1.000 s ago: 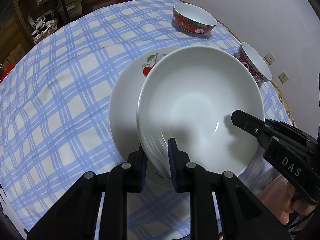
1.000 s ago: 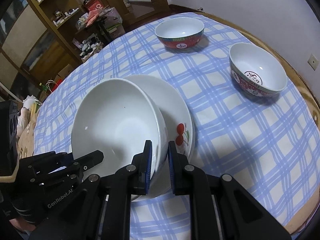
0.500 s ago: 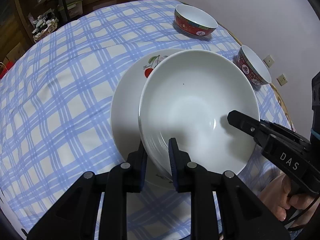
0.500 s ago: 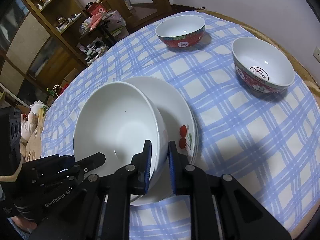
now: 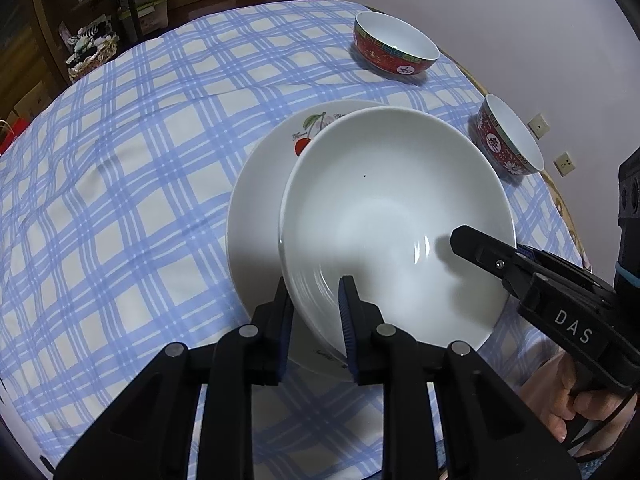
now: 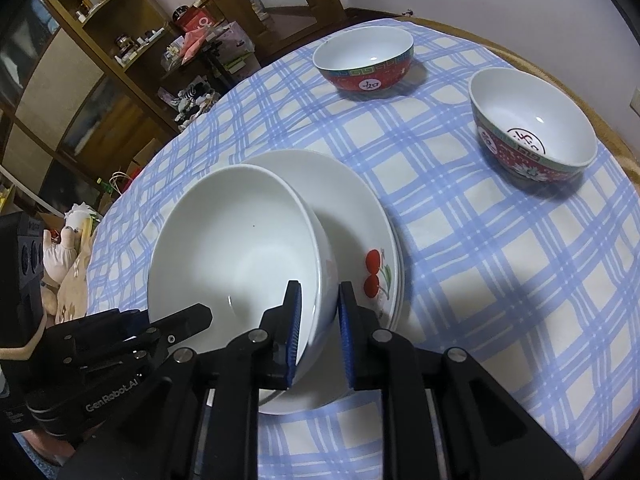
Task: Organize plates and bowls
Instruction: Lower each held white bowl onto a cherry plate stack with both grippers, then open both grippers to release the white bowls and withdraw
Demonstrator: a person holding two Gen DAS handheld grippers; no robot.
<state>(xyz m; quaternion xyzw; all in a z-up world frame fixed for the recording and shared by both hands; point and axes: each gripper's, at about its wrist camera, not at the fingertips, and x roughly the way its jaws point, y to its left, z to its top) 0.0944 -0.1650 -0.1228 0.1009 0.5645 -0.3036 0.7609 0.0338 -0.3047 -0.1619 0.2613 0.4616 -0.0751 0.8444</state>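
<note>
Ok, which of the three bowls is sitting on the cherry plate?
The plain white bowl, held at its rim by both grippers. The two red patterned bowls stand apart on the tablecloth.

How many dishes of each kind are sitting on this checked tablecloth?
Large white bowl: 1, with both grippers at its rim
Red patterned bowls: 2, the far one and the one near the table's edge
Cherry plate under the white bowl: at least 1; its edge in the right wrist view hints at a stack
Total: 4 dishes that I can count
</note>
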